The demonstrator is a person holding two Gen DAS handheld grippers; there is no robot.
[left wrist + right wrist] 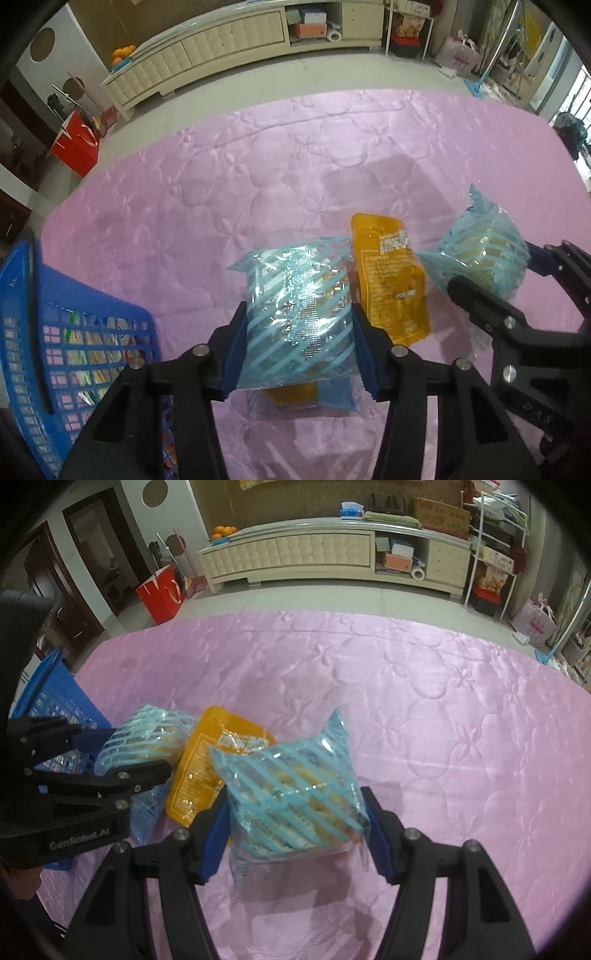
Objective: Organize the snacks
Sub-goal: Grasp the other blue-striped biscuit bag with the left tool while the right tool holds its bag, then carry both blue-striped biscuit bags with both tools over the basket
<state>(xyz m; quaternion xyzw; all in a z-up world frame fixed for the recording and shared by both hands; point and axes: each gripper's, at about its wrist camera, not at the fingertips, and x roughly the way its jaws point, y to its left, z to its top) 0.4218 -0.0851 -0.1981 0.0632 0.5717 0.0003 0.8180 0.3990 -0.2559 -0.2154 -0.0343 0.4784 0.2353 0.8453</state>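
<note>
A clear snack bag with light-blue stripes (299, 295) sits between the blue pads of my left gripper (298, 321), which is shut on it just above the pink cloth. Something orange shows under its near end. An orange pouch (388, 280) lies flat right beside it. Further right, my right gripper (495, 269) holds a second striped bag (484, 251). In the right wrist view that bag (295, 794) fills the right gripper (295, 812), pads pressed on both sides, a shadow beneath it. The left gripper (129, 751), first bag (147, 731) and pouch (203, 771) appear at left.
A blue plastic basket (22, 332) with several packets inside stands at the left edge of the pink quilted cloth (258, 184); it also shows behind the left gripper (48, 698). Beyond the cloth are a tiled floor, a cream cabinet (295, 557) and a red bag (162, 594).
</note>
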